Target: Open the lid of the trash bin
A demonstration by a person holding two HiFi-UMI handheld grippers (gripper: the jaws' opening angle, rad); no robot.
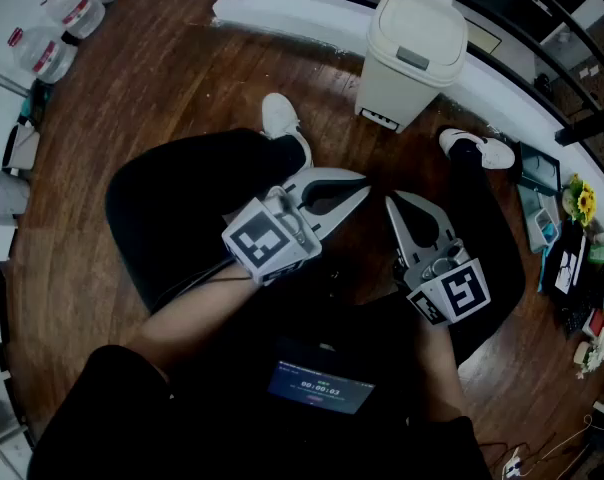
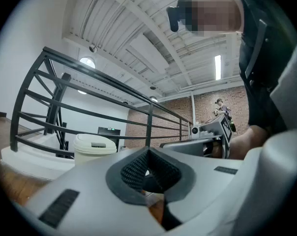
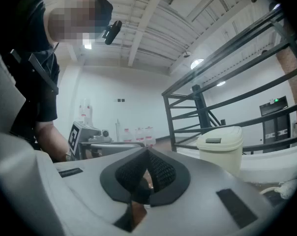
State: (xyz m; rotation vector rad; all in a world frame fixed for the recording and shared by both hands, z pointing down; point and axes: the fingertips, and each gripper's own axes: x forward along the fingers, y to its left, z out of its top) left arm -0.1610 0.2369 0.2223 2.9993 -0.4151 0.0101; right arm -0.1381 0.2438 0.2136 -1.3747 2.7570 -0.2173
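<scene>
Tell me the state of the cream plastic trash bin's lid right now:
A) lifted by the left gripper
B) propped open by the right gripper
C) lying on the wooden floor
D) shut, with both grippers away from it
D: the lid sits flat on the cream plastic trash bin, while the left gripper and right gripper are near the person's lap, both shut on nothing.

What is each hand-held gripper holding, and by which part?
Nothing. The left hand-held gripper and right hand-held gripper are both shut, empty.
</scene>
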